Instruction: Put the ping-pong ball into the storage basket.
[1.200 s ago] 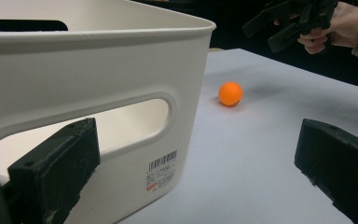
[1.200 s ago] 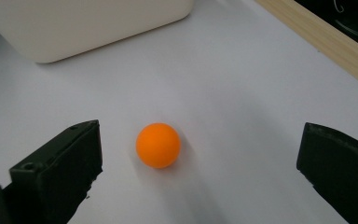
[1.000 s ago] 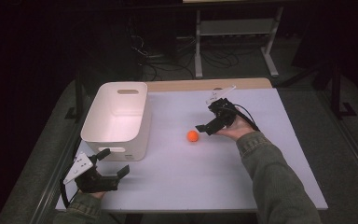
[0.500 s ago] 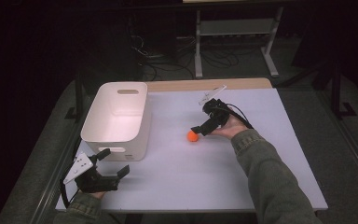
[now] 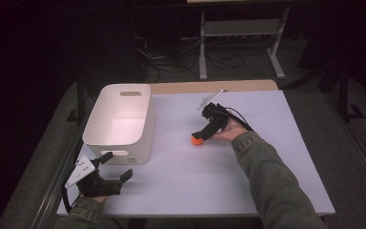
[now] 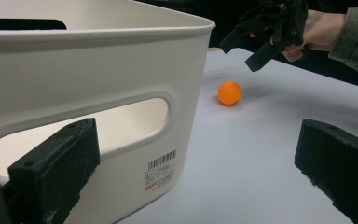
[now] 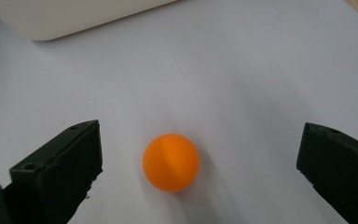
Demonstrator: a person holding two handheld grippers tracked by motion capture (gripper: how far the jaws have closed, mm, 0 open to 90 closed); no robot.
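Your right gripper (image 5: pixel 201 135) sits near the middle of the white table (image 5: pixel 267 181), its jaws spread wide and holding nothing. The orange ball (image 5: pixel 197 140) lies on the table right at the jaw tips. In the right gripper view the ball (image 7: pixel 171 162) rests between the two jaws with bare table on each side of it, touching neither.

To the ball's left stands the white bin (image 5: pixel 119 121), well apart from it, with an open strip of table between them. To the right of your hand (image 5: pixel 228 131) and toward you the surface is bare out to the table edges.

Your left gripper (image 5: pixel 109 174) hovers at the near left corner, just in front of the bin's near wall, jaws released and empty. The left gripper view shows what the high view does not: the handle slot in the bin (image 6: pixel 98 88) wall, a barcode label (image 6: pixel 161 169) low on that wall, and the ball (image 6: pixel 230 93) past the bin's corner with your right gripper (image 6: pixel 261 42) raised just above and behind it.
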